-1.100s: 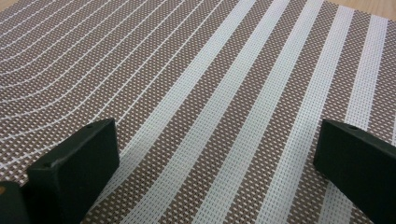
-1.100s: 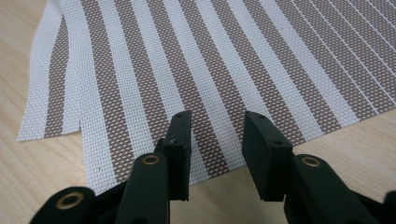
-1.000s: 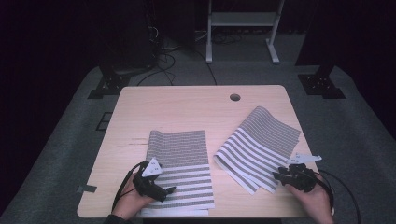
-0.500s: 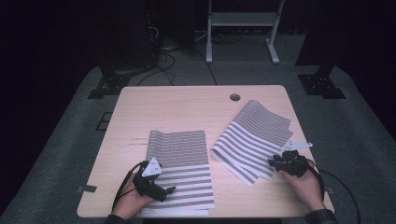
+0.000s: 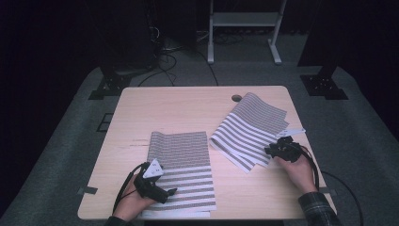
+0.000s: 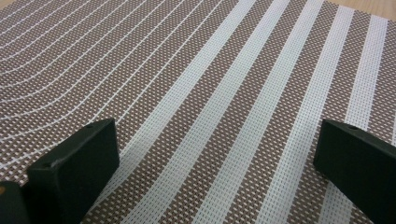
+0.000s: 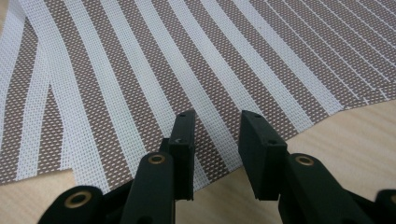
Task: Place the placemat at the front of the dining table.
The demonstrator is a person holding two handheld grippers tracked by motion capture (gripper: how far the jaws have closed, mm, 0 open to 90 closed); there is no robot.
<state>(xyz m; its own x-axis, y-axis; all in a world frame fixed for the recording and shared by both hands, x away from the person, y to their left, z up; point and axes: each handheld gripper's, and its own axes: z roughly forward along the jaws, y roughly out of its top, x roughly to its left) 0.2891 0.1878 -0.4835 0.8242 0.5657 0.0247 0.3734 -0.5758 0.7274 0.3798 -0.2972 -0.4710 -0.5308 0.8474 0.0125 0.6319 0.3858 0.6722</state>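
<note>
left claw (image 5: 170, 192) jaws wide apart, right claw (image 5: 269, 150) jaws narrowly parted

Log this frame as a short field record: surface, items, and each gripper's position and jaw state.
surface: wooden table
items: two striped woven mats
left mat: lies flat, near the front edge
right mat: angled, lying over another striped layer beneath
left gripper: jaws wide apart over the left mat
right gripper: jaws open with a narrow gap, at the right mat's near edge
held: nothing
</note>
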